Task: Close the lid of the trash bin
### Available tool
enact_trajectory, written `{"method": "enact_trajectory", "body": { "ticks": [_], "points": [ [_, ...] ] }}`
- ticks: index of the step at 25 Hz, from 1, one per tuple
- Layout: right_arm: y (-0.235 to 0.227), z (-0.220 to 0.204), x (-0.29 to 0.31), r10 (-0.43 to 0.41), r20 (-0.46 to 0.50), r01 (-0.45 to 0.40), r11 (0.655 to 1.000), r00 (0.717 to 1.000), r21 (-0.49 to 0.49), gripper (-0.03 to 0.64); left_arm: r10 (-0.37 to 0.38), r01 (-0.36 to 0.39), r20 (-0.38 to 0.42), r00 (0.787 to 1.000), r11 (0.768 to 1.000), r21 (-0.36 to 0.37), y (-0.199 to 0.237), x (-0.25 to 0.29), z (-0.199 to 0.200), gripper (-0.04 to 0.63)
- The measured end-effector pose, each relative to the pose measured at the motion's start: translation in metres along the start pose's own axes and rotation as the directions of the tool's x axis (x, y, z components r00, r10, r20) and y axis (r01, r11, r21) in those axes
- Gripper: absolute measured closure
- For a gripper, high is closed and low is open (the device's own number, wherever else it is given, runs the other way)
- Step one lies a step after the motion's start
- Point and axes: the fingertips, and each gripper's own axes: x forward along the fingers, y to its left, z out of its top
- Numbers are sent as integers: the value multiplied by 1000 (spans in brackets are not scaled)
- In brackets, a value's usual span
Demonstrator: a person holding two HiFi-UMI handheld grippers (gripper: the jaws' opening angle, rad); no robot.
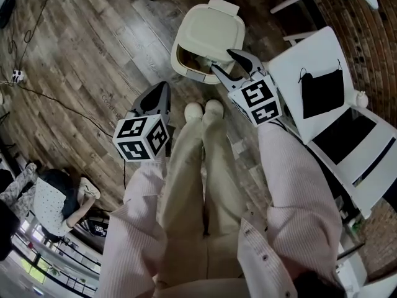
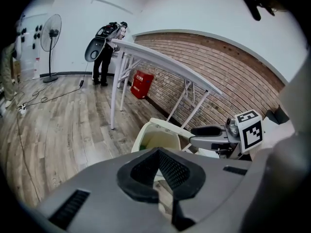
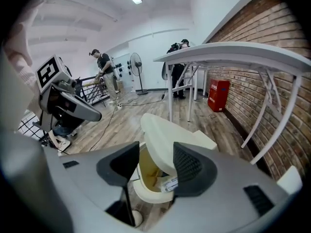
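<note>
Pink sleeves (image 1: 282, 185) and beige trousers (image 1: 198, 185) fill the lower part of the head view, and 2 pale shoes (image 1: 203, 109) stand on the wooden floor (image 1: 93, 42). Beside the left knee hangs the left gripper (image 2: 156, 152). Its 2 jaws are pressed together and nothing is between them. It is well apart from the trash bin (image 1: 208, 39).

Just in front of the shoes stands this cream bin. Its lid (image 3: 163, 142) is tilted up, so the opening on the person's side is not covered, and some paper (image 3: 170, 183) shows inside. The right gripper (image 3: 156, 147) is at the front rim of the bin. Its jaws are apart and the lower edge of the lid shows between them. I cannot tell if a jaw touches the lid.

To the right a black pouch (image 1: 322, 92) lies on a white surface (image 1: 291, 67). Farther away a white table (image 3: 233, 52) stands along the brick wall (image 3: 272, 28), then a red box (image 2: 142, 84), a standing fan (image 2: 51, 33) and a person (image 2: 104, 47).
</note>
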Motion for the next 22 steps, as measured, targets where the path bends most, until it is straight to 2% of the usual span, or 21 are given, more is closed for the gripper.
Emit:
{"method": "enact_trajectory", "body": {
  "ticks": [9,18,20,22],
  "points": [
    [15,-16,2,54,53,-58,994,997,88,414,17,-18,-28,999,999,-33,-5,9,-32,602],
    [32,-35,11,133,43,-138,978,990,153,427,20,-21,-22,1000,999,-50,-3,13,-49,602],
    [29,-42,14,117,36,-121,980,992,160,474,21,-22,-21,1000,998,-51,-1,15,-53,602],
    [22,-49,17,81,30,-85,983,996,163,559,22,-23,-19,1000,998,-51,1,17,-57,602]
  ]
}}
